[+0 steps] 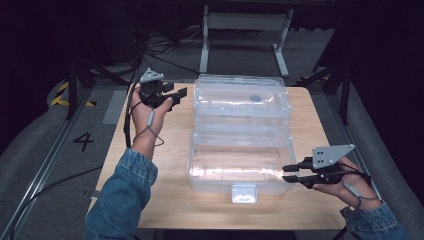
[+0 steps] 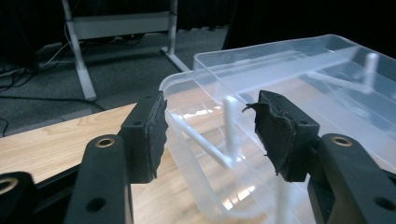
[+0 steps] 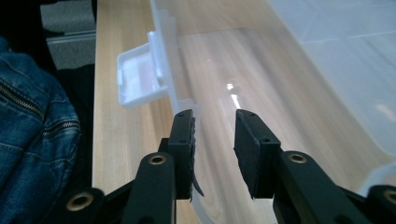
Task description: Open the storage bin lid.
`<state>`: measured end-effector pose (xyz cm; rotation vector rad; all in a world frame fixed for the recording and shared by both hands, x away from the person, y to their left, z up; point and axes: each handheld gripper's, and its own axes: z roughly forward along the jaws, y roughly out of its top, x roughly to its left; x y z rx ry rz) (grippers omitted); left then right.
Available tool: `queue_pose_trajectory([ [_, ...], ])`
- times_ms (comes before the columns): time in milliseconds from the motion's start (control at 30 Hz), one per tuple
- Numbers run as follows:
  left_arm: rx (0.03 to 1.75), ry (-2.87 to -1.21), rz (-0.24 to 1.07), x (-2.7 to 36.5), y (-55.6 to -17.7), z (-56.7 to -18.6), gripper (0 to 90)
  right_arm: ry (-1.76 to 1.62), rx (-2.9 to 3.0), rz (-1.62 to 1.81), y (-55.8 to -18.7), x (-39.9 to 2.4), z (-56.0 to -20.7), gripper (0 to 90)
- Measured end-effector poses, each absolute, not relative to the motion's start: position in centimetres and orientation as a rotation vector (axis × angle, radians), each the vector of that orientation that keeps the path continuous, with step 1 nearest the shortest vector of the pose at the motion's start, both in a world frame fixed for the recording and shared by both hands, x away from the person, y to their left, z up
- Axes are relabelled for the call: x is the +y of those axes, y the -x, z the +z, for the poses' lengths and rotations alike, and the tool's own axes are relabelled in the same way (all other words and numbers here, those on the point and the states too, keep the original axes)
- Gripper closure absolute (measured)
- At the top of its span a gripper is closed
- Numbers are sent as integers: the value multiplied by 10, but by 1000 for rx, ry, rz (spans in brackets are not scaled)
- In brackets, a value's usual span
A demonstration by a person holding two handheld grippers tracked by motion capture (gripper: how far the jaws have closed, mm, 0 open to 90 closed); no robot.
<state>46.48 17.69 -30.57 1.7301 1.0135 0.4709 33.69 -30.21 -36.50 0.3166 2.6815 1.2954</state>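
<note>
A clear plastic box (image 1: 235, 167) lies open in the middle of the wooden table (image 1: 165, 200), its lid (image 1: 240, 97) folded back behind it. A white latch (image 1: 244, 193) hangs at the front wall. My left gripper (image 1: 179, 95) is open at the lid's far left corner, nothing between the jaws. In the left gripper view that gripper (image 2: 210, 126) faces the lid's corner (image 2: 187, 93). My right gripper (image 1: 286, 173) is open at the box's front right corner. In the right gripper view this gripper (image 3: 214, 126) sits over the box's front rim (image 3: 161, 42), the latch (image 3: 140, 79) farther along.
A small dark round spot (image 1: 255, 97) shows on the lid. A metal stand (image 1: 245, 22) and cables lie on the floor behind the table. A "4" (image 1: 83, 141) is marked on the floor at the left. A denim sleeve (image 3: 32, 140) is close at the table's near edge.
</note>
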Motion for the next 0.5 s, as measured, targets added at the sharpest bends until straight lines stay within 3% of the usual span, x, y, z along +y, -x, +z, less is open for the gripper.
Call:
queue_pose_trajectory([
  [500,993,-1820,541,210,-392,-314,342,-567,2519,1336,-352,-344,-353,700],
])
